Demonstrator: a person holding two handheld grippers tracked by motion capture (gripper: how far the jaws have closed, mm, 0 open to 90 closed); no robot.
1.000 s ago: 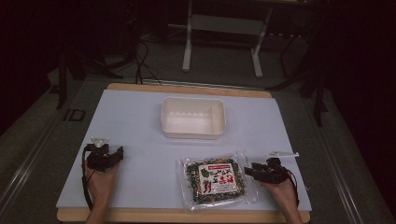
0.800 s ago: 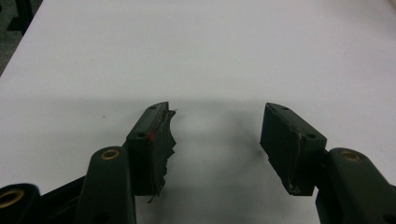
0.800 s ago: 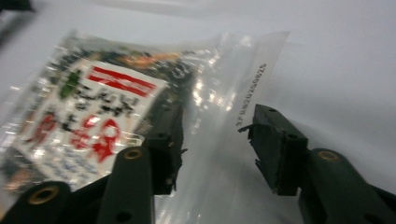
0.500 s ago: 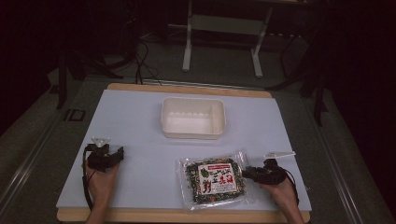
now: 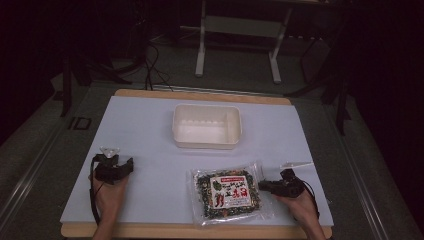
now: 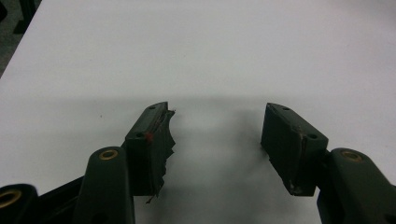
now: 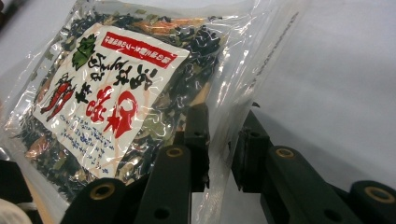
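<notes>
At the near edge of the bench, the right gripper has its jaws just closing, narrow, around the clear edge of the snack packet. To the left, the left gripper rests with jaws wide and nothing between. Farther off stands a white tray.

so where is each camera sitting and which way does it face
High view: fixed above the person's side, facing forward and down on the table; both forearms and tongs enter from below.
Left gripper view: rides the left tongs, facing along open jaws over bare table.
Right gripper view: rides the right tongs, jaws just been closing astride the bag's edge.
Shared: high and right gripper views both show the snack bag.
</notes>
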